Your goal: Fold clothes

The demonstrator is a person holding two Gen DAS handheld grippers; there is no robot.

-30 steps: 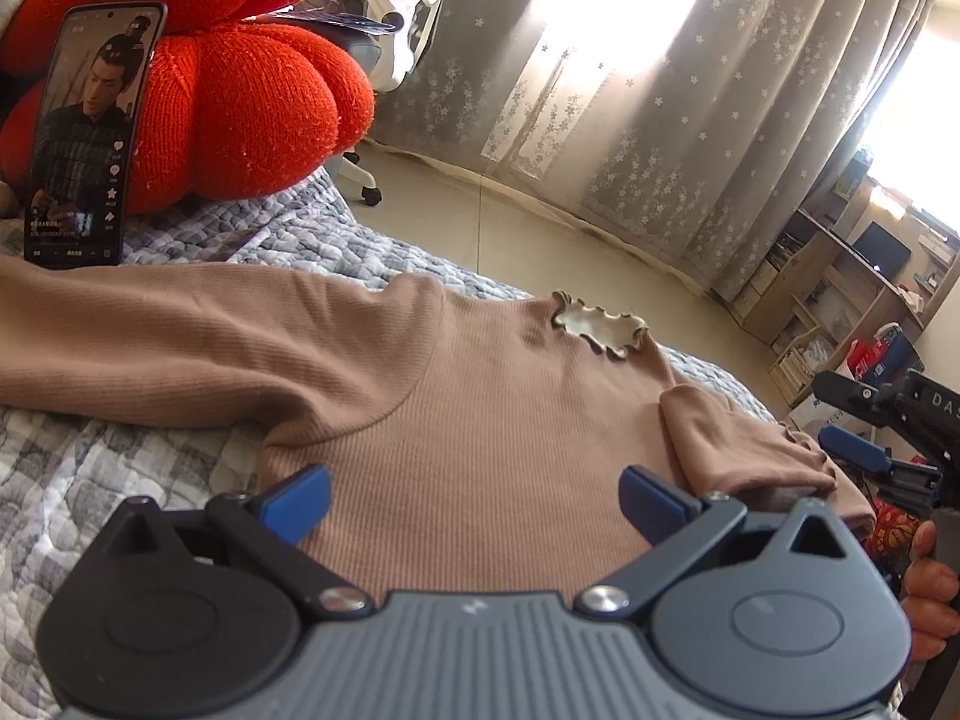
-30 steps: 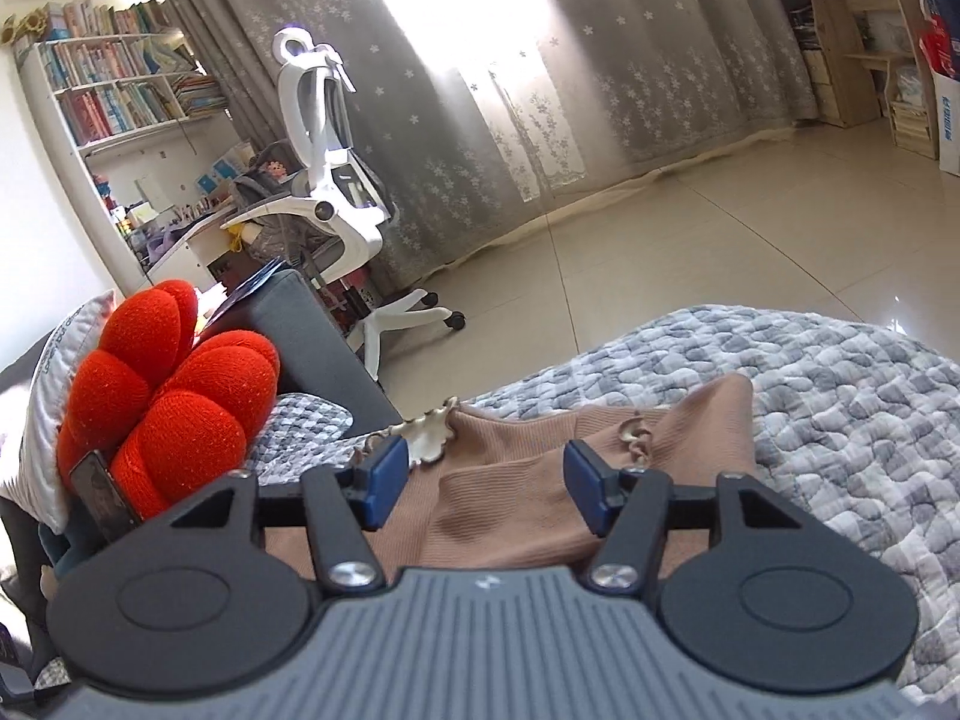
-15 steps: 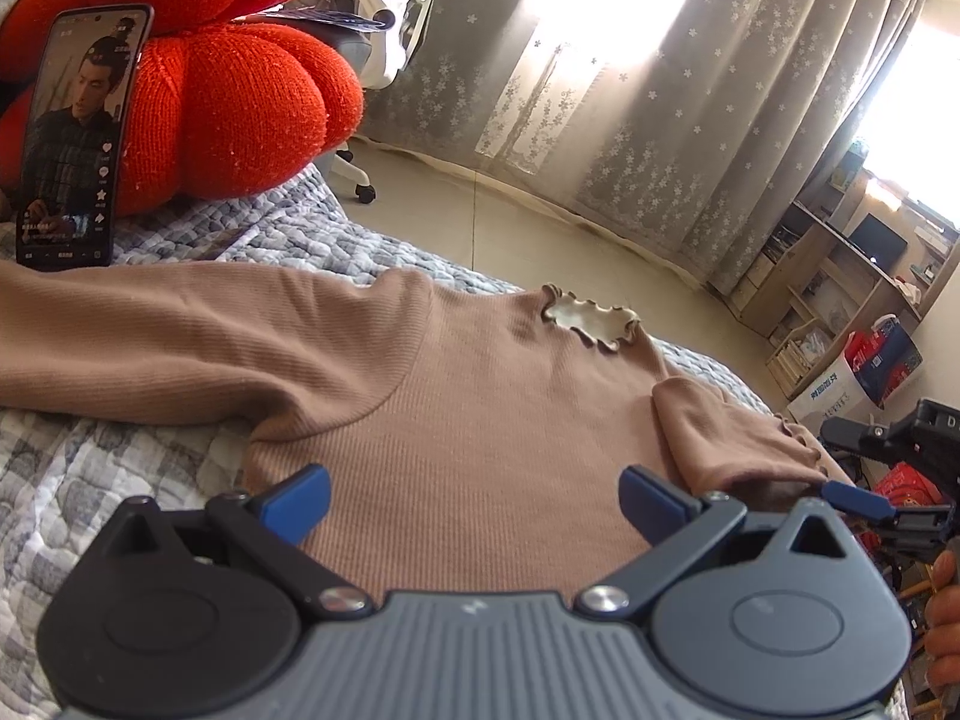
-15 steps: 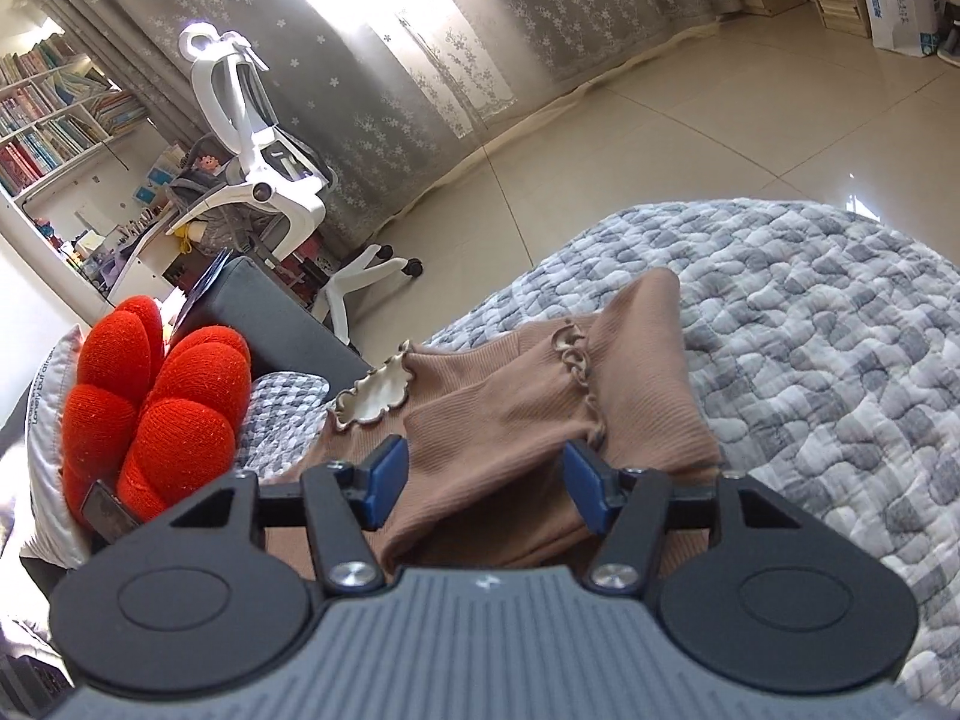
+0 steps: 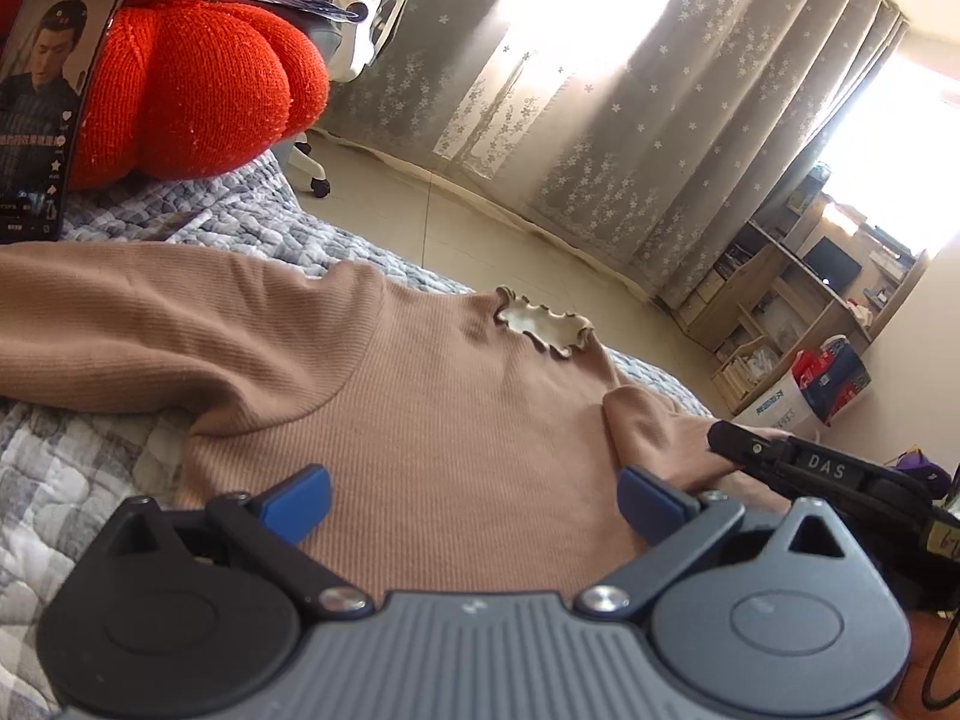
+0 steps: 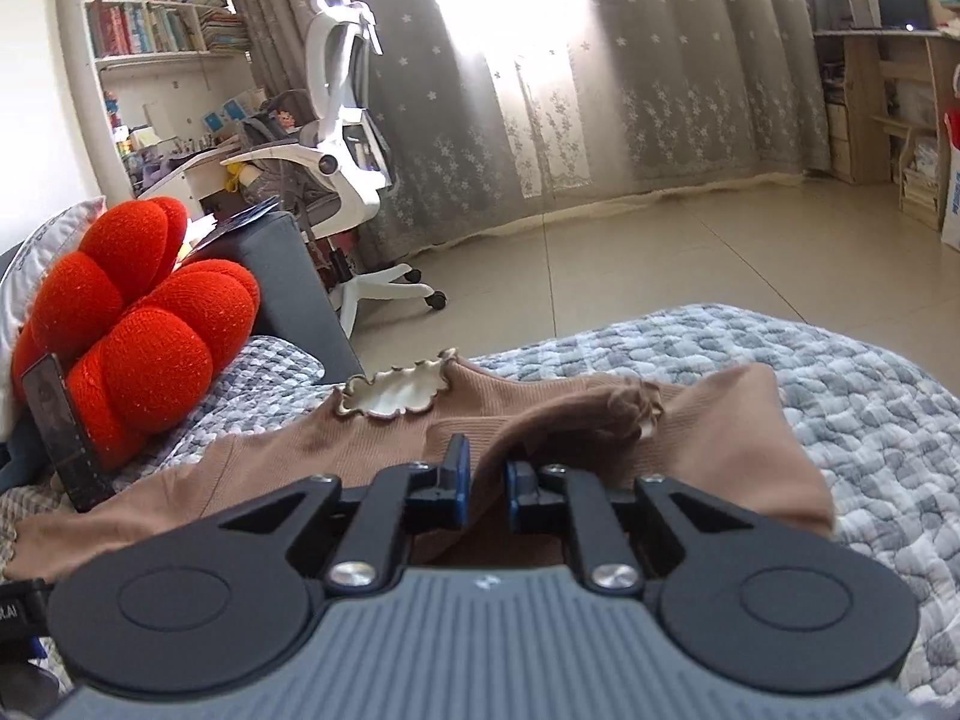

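Observation:
A tan ribbed sweater (image 5: 450, 420) lies flat on the quilt, frilled collar (image 5: 543, 330) at the far side, one long sleeve (image 5: 150, 312) stretched out to the left. Its other sleeve (image 5: 654, 426) is doubled back over the body. My left gripper (image 5: 474, 501) hangs open just above the sweater's lower body with nothing between its pads. In the right wrist view, my right gripper (image 6: 487, 483) has its jaws closing, a ridge of the doubled sleeve (image 6: 570, 414) pinched between the blue pads. The frilled cuff (image 6: 636, 405) sits just beyond them.
A red knotted cushion (image 5: 198, 72) with a phone (image 5: 42, 102) leaning on it stands at the far left. The grey patterned quilt (image 6: 870, 390) spreads to the right of the sweater. A white office chair (image 6: 342, 138) and tiled floor (image 6: 660, 252) lie beyond the bed.
The right gripper's jaws went from wide apart to nearly together on the doubled sleeve, and it moved in from the right onto the sweater. The left gripper stayed put, open.

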